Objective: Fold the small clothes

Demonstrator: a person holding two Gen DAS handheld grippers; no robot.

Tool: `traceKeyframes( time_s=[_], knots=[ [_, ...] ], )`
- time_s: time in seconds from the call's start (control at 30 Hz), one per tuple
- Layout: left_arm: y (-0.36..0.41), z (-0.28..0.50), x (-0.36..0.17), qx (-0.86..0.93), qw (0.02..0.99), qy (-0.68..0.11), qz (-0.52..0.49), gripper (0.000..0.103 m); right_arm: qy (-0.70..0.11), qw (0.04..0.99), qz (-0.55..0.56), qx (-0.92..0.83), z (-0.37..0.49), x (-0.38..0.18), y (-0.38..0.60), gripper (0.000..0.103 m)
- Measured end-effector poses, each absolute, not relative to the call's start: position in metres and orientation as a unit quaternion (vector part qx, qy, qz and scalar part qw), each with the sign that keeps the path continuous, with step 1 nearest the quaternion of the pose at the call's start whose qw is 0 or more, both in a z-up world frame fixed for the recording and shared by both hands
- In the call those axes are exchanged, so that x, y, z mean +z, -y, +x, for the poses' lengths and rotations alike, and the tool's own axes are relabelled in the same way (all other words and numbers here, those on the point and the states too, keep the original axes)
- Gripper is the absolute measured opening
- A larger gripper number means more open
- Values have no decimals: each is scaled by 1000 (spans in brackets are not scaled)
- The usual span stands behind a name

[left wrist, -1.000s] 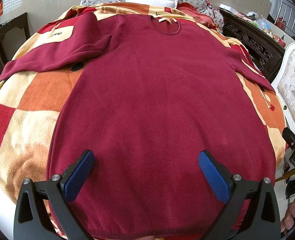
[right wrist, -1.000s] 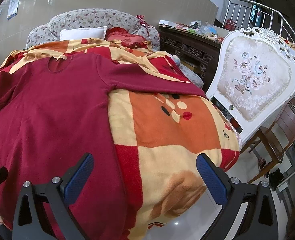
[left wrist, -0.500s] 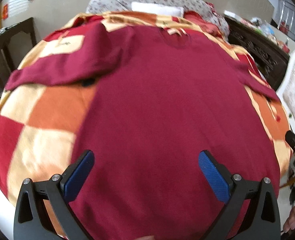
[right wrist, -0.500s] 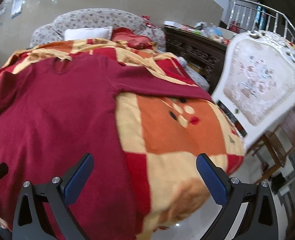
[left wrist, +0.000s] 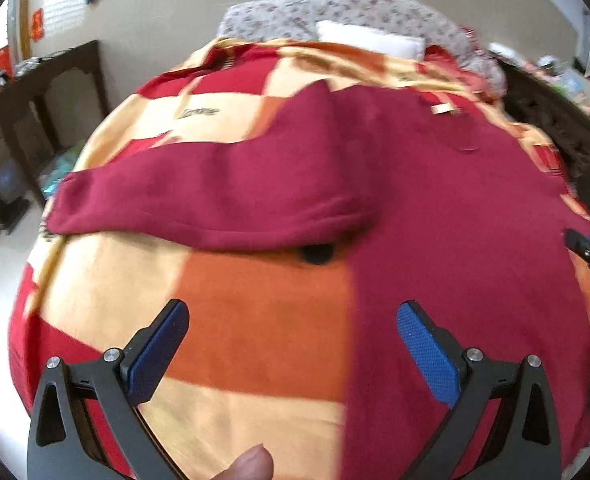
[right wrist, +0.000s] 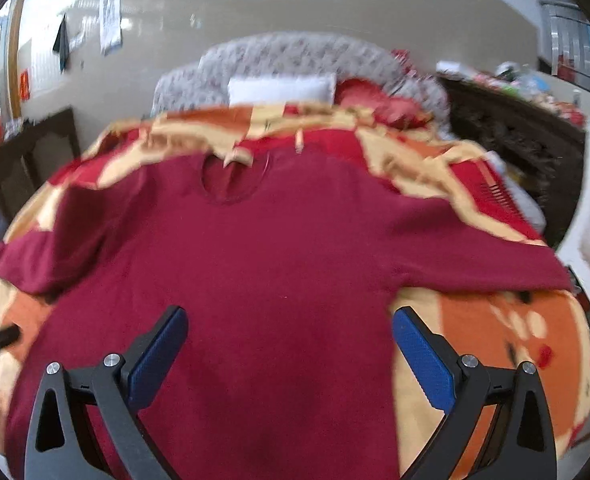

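Maroon shirt [right wrist: 279, 264] lies flat, face up, on the checked blanket [left wrist: 255, 320], collar toward the pillows, both sleeves out sideways. Left gripper [left wrist: 293, 352] gapes wide over blanket just beside the shirt's left edge, holding nothing; right gripper [right wrist: 289, 354] equally wide above the lower body, empty. Risks, as I judge: pads pinching blanket along with the knit (both soft, same reds), or catching one layer only, so the fold drags askew. Count: one shirt, two sleeves, one white pillow [right wrist: 281, 88], two grippers.
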State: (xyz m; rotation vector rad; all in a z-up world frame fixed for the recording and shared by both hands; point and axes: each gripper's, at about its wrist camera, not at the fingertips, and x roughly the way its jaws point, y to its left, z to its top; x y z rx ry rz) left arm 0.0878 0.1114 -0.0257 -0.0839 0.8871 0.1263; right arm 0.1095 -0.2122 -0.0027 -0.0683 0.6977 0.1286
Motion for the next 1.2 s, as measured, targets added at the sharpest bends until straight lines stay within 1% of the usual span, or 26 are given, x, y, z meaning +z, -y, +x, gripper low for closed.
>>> traceKeyframes(
  time_s=[0.1,0.17,0.23,0.33,0.57,1.2],
  knots=[
    [-121,101,-46,111,880,-461,-1,103,-356,931,-62,53,130,-27,207,103],
    [-128,106,-62,114,870,-480,-17,103,-381,921,-58,60,136,-46,209,103],
    [-130,104,-63,118,877,-465,-30,103,-410,908,-51,69,144,-56,211,103],
    [-129,104,-65,126,880,-457,-29,103,-428,900,-26,82,149,-62,219,103],
    [-127,103,-65,131,885,-446,-22,103,-428,900,-38,75,148,-62,217,103],
    [-131,96,-60,127,891,-434,-43,103,-428,900,-33,78,153,-62,216,103]
  ],
)
